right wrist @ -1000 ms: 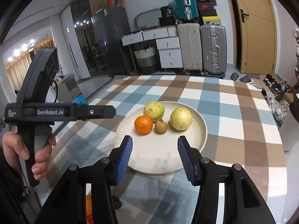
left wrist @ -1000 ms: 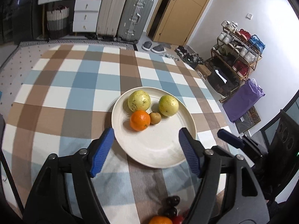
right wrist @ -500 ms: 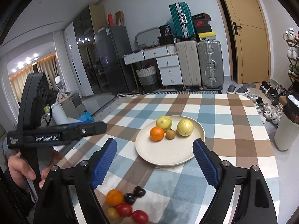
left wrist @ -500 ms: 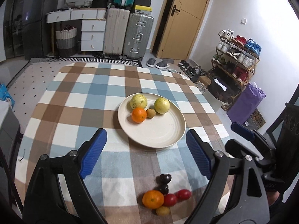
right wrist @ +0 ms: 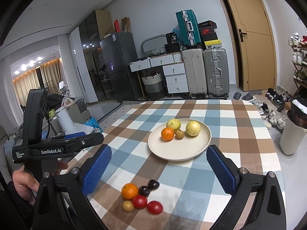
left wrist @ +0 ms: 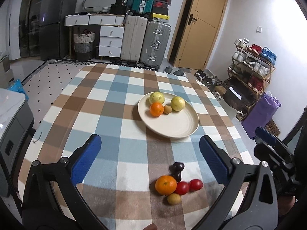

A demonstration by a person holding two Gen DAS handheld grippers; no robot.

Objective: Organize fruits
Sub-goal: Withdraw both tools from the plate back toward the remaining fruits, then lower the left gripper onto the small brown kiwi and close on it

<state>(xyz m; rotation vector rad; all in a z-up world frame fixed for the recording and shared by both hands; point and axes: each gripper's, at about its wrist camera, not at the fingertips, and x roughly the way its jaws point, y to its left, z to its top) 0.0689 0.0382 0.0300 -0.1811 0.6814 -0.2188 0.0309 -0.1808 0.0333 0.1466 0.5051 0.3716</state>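
Opening left gripper [left wrist: 149, 153] (nothing between) above tablecloth [left wrist: 107, 115]

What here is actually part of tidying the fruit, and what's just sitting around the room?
Part of the job:
- plate with four fruits
- loose fruit pile on the checked tablecloth

Just lying about:
- suitcases
- woven basket
- shoe rack
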